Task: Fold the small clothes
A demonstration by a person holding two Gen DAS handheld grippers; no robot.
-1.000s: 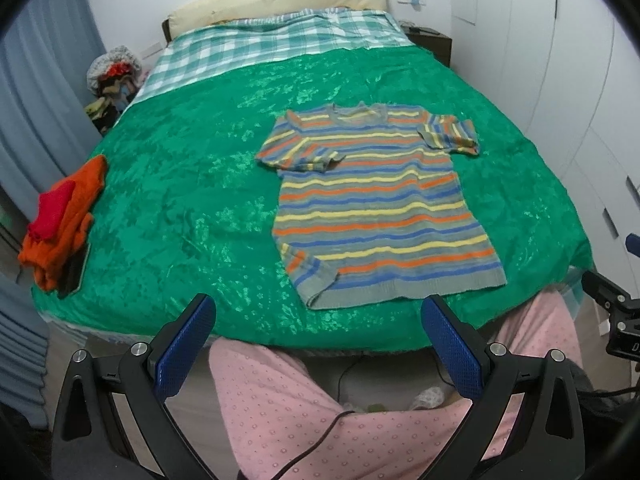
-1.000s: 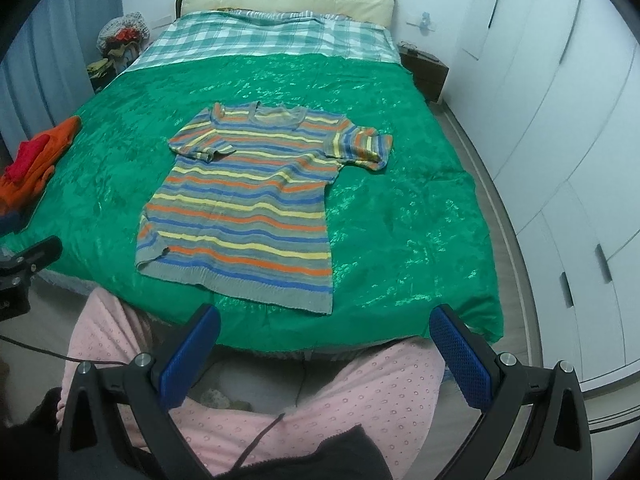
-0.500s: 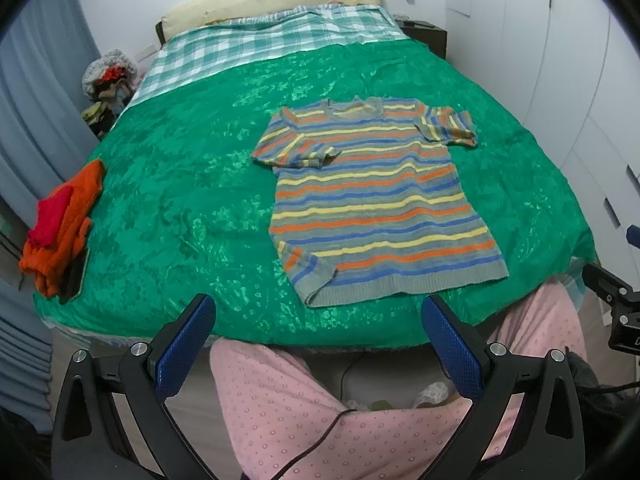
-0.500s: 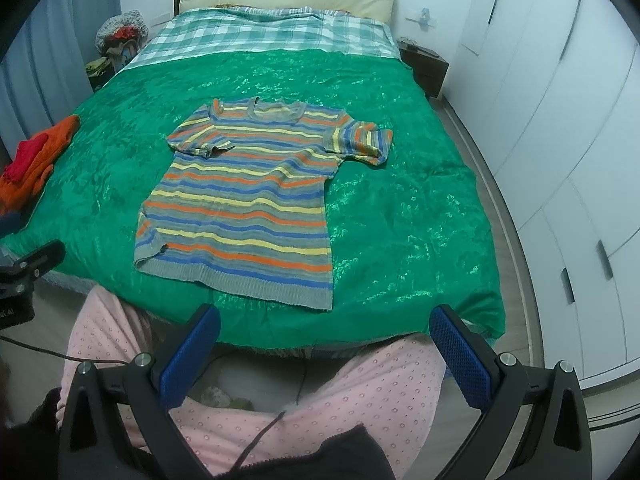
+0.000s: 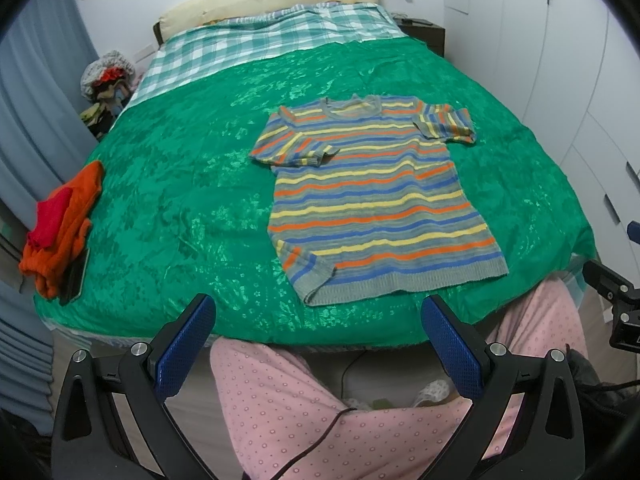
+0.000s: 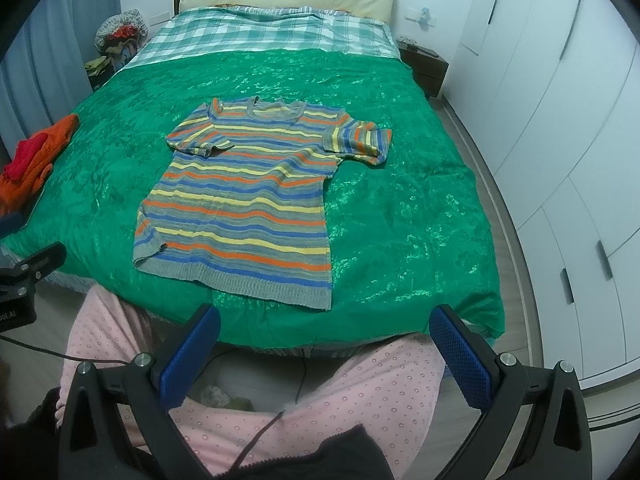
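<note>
On the green bedspread (image 5: 192,200), striped knit top (image 5: 380,208) flat near the foot edge, left gripper (image 5: 318,344) and right gripper (image 6: 326,350) short of it, jaws wide and empty; best begun by pinching sleeve and hem on one side together.

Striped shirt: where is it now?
Striped shirt lies flat on the green bedspread near the foot edge, right of the orange clothes pile.

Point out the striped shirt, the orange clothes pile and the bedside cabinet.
striped shirt (image 5: 376,204), left wrist view, middle of the chest.
orange clothes pile (image 5: 60,228), left wrist view, centre of the heap.
bedside cabinet (image 6: 426,70), right wrist view, its front.
</note>
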